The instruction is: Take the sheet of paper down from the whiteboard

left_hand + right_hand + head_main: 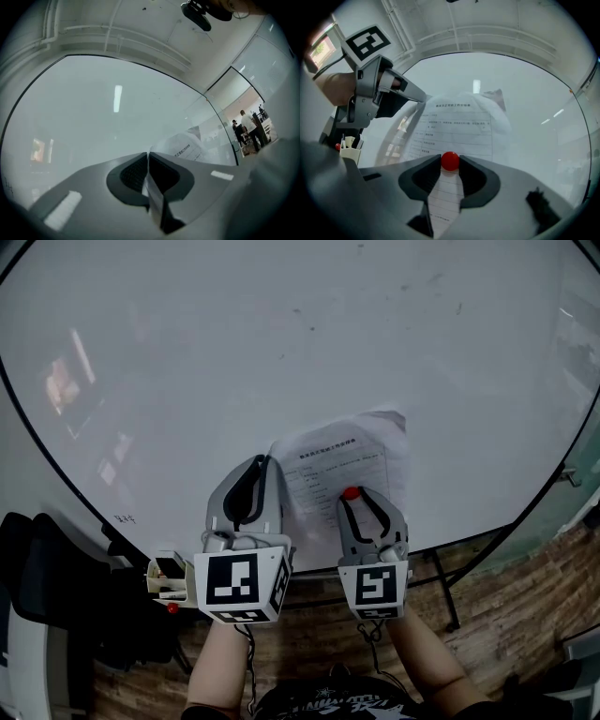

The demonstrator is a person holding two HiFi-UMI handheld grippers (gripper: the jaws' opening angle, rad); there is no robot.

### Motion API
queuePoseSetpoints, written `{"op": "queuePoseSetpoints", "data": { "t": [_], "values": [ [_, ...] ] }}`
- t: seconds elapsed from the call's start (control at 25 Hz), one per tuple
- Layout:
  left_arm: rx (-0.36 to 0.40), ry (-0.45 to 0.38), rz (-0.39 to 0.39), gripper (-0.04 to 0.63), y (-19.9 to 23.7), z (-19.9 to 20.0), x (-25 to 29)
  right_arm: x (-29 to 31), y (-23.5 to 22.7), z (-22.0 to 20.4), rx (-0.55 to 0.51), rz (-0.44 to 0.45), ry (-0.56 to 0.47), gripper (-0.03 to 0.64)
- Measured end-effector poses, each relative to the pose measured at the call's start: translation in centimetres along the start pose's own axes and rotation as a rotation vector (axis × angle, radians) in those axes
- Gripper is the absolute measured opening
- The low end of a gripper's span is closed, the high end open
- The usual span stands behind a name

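A printed sheet of paper point(349, 457) hangs on the whiteboard point(234, 362), bulging away from it. My left gripper point(260, 468) is at the sheet's left edge, and in the left gripper view its jaws point(148, 155) stand together with the paper's edge pinched between them. My right gripper point(352, 495) is over the lower middle of the sheet. Its jaws point(450, 160) are closed on a round red magnet point(450, 161) that sits on the paper point(457, 124). The right gripper view also shows the left gripper point(375, 89) at the sheet's left side.
A small holder with markers point(167, 577) hangs at the board's lower left edge. The board's stand legs point(446, 592) reach down to a wooden floor. A dark chair point(28, 568) stands at the left. People point(246, 129) stand far off behind a glass wall.
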State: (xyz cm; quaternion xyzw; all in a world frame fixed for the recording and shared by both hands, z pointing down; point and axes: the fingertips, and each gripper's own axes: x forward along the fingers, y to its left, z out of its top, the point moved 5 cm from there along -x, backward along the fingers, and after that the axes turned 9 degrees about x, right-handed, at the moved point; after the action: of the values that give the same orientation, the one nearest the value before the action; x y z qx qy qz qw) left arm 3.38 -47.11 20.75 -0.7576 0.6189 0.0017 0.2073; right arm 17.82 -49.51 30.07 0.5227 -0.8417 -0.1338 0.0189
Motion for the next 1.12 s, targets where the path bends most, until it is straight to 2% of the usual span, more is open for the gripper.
{"op": "queuePoseSetpoints", "data": {
  "t": [0.04,0.16,0.32,0.52,0.8,1.12],
  "values": [
    [0.011,0.008,0.007,0.011,0.0,0.0,0.0,0.0,0.0,0.0,-0.001,0.001,0.001,0.133],
    [0.03,0.016,0.003,0.009,0.0,0.1,-0.1,0.0,0.0,0.0,-0.007,0.005,0.002,0.132],
    [0.011,0.003,-0.042,0.008,0.0,0.2,-0.5,-0.1,-0.1,0.0,-0.009,0.009,0.009,0.13],
    [0.032,-0.026,-0.083,0.008,-0.4,0.6,-1.0,-0.3,-0.1,0.4,-0.012,0.024,-0.001,0.13],
    [0.025,-0.063,-0.102,0.007,-0.2,1.4,-2.1,-2.7,2.1,1.4,-0.036,0.038,-0.021,0.13],
    [0.025,-0.034,-0.148,0.008,0.0,0.2,-6.9,-6.8,4.6,1.8,0.007,0.036,-0.005,0.13]
  ]
}}
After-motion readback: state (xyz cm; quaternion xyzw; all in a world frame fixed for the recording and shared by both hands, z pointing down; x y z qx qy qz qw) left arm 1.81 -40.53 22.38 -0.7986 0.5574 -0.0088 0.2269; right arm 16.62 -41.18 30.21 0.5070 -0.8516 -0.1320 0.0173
